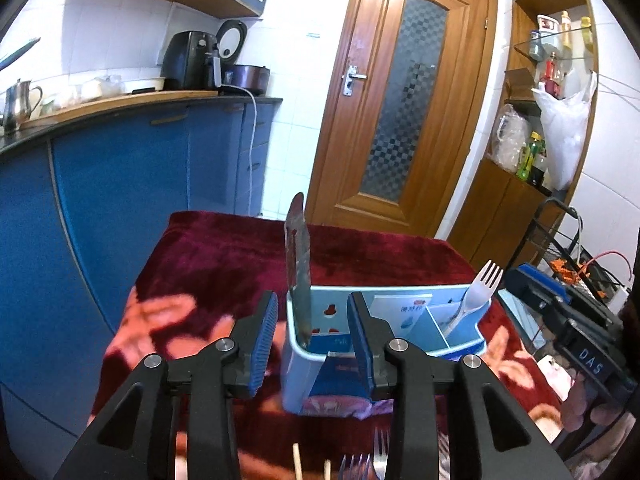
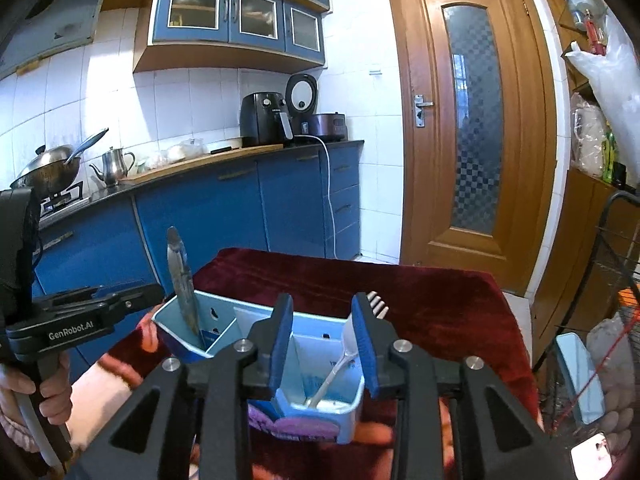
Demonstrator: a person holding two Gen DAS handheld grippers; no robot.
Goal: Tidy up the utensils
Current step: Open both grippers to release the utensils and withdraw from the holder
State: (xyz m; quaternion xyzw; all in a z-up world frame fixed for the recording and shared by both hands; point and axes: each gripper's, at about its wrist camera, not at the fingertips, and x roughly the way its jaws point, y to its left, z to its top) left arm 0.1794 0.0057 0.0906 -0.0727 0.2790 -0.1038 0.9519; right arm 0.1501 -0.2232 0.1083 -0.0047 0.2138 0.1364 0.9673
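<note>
A light blue utensil caddy [image 1: 460, 350] with dividers stands on the red blanket; it also shows in the right wrist view [image 2: 340, 416]. A metal knife [image 1: 298, 264] stands upright in its left compartment, also seen in the right wrist view [image 2: 182, 284]. A white plastic fork [image 1: 478, 294] leans in the right compartment, also in the right wrist view [image 2: 340, 364]. My left gripper [image 1: 312, 340] is open and empty just in front of the caddy. My right gripper [image 2: 322, 344] is open and empty above the fork compartment. Metal forks [image 1: 368, 464] and chopsticks [image 1: 297, 462] lie below the left gripper.
The table is covered by a red flowered blanket [image 1: 224, 264]. Blue kitchen cabinets [image 1: 120, 184] stand to the left, a wooden door [image 1: 400, 100] behind, shelves and a wire rack [image 1: 568, 240] to the right. The right gripper's body [image 1: 560, 312] is right of the caddy.
</note>
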